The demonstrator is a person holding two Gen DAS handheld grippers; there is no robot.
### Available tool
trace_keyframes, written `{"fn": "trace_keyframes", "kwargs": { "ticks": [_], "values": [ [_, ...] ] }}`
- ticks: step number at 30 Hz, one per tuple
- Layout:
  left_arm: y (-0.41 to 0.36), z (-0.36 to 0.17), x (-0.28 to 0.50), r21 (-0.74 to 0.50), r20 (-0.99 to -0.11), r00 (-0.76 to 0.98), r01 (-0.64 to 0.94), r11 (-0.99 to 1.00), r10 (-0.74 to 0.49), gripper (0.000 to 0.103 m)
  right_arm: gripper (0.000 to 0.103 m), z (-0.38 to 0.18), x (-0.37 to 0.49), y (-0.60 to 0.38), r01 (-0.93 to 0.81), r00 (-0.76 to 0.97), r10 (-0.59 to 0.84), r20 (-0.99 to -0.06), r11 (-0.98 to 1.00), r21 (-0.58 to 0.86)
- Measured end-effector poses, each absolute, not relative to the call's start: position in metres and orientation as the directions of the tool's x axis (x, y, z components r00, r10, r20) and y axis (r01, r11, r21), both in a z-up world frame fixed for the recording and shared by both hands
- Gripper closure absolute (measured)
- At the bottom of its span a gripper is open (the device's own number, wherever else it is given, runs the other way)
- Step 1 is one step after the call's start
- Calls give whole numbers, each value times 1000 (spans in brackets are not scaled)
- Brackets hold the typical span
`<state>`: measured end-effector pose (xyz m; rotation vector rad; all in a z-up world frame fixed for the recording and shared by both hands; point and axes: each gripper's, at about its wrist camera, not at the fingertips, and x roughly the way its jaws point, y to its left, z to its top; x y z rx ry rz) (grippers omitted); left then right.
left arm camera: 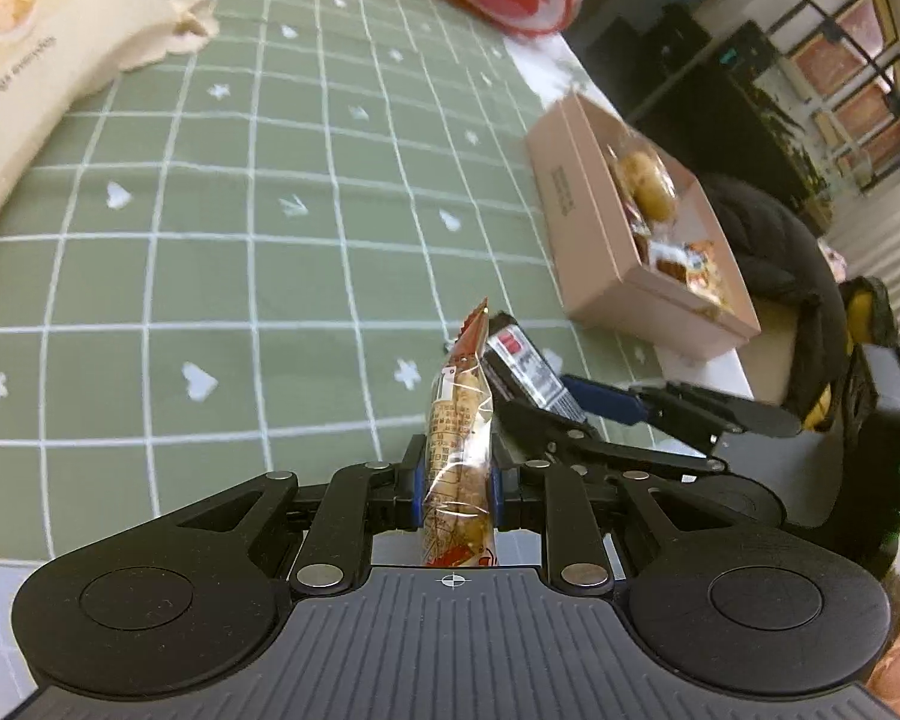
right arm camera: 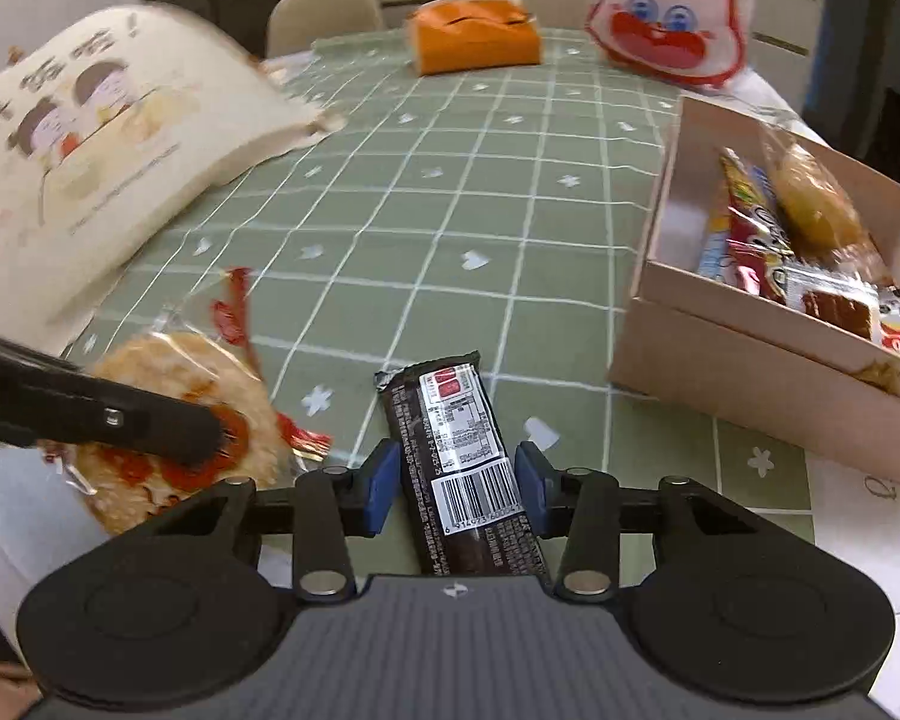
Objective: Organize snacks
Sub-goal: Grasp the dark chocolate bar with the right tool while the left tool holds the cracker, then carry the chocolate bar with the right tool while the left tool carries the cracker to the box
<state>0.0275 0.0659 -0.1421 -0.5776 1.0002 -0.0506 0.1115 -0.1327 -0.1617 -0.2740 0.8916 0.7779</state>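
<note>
My left gripper (left arm camera: 456,495) is shut on a clear-wrapped rice cracker packet (left arm camera: 459,438), which stands edge-on between the blue pads. The right wrist view shows the same packet (right arm camera: 168,396) as a round cracker at lower left, with a black finger of the left gripper across it. My right gripper (right arm camera: 457,483) has its pads against both long sides of a dark chocolate bar (right arm camera: 450,438) that points away over the green checked cloth (right arm camera: 450,210). The left wrist view also shows that bar (left arm camera: 525,363). An open cardboard box (right arm camera: 750,372) (left arm camera: 594,228) with several wrapped snacks stands to the right.
A cream printed pillow bag (right arm camera: 108,138) lies at the left. An orange tissue box (right arm camera: 474,36) and a white-and-red cartoon-face bag (right arm camera: 672,18) stand at the far end. The table edge runs just beyond the box (left arm camera: 708,360). Chairs stand behind the table.
</note>
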Motion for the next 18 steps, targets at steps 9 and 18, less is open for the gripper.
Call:
{"fn": "trace_keyframes", "kwargs": {
  "ticks": [9, 18],
  "values": [
    [35, -151, 52, -551, -751, 508, -129, 824, -422, 80, 77, -147, 98, -170, -706, 389, 454, -802, 706, 58],
    [1, -158, 82, -595, -690, 507, 10, 804, -517, 80, 77, -145, 84, -237, -411, 503, 363, -784, 899, 153]
  ]
}}
